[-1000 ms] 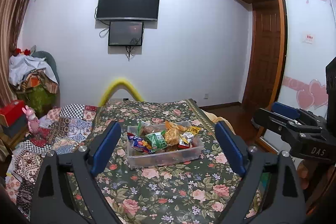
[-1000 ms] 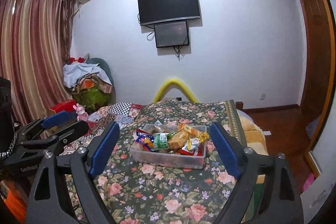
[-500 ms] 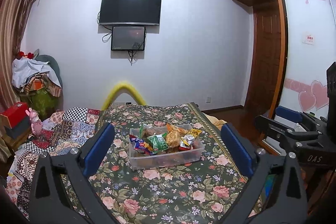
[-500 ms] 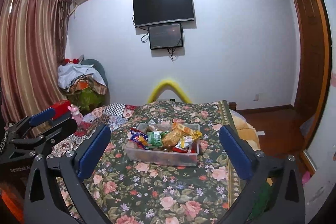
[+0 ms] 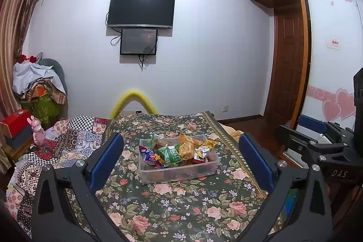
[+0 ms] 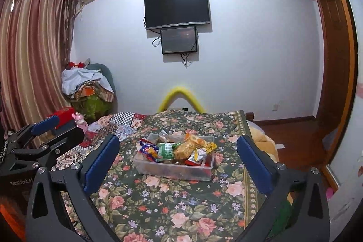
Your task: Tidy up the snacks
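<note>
Left wrist view: our left tool [image 5: 180,154] stands spread wide with nothing between its blue pads [image 5: 106,160], and the clear snack box [image 5: 179,170] sits at twelve o'clock on the floral bedspread [image 5: 181,208], apart from both fingers. It is heaped with packets: a green packet [image 5: 169,153] in the middle, an orange bag [image 5: 186,147] just beside it at three o'clock. Our right tool [image 5: 317,140] shows at three o'clock. From the right wrist we see that right tool [image 6: 178,154] gaping empty too, the box [image 6: 174,168] at twelve o'clock, the left tool [image 6: 45,135] at nine.
</note>
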A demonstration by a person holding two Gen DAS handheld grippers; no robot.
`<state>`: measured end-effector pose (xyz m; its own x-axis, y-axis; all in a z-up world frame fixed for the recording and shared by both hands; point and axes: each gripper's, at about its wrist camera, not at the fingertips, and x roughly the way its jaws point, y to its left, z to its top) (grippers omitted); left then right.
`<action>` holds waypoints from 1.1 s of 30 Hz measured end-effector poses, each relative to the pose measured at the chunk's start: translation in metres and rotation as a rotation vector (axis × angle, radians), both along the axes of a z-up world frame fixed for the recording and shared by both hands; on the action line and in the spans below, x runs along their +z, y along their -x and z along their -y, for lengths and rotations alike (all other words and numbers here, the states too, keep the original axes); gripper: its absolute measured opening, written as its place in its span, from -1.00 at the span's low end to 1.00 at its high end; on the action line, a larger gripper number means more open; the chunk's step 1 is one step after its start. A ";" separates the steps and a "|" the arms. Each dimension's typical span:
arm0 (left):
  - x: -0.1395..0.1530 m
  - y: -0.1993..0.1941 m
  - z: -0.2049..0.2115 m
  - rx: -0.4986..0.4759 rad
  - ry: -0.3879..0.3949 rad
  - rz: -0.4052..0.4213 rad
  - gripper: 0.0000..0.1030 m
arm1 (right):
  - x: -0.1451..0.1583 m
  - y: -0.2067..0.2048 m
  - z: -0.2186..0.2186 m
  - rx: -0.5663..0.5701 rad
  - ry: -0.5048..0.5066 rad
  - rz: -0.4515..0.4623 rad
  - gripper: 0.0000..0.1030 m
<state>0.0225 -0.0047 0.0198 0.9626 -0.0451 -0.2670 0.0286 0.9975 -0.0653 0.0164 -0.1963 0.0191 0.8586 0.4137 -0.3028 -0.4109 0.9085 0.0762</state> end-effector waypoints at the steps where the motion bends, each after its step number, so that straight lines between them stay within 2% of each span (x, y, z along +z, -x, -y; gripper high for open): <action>1: 0.000 0.000 0.000 0.000 0.000 0.001 1.00 | 0.000 0.000 0.000 0.001 0.001 0.000 1.00; 33: -0.001 -0.003 0.002 -0.011 0.000 0.005 1.00 | 0.002 -0.002 0.003 -0.002 0.009 0.012 1.00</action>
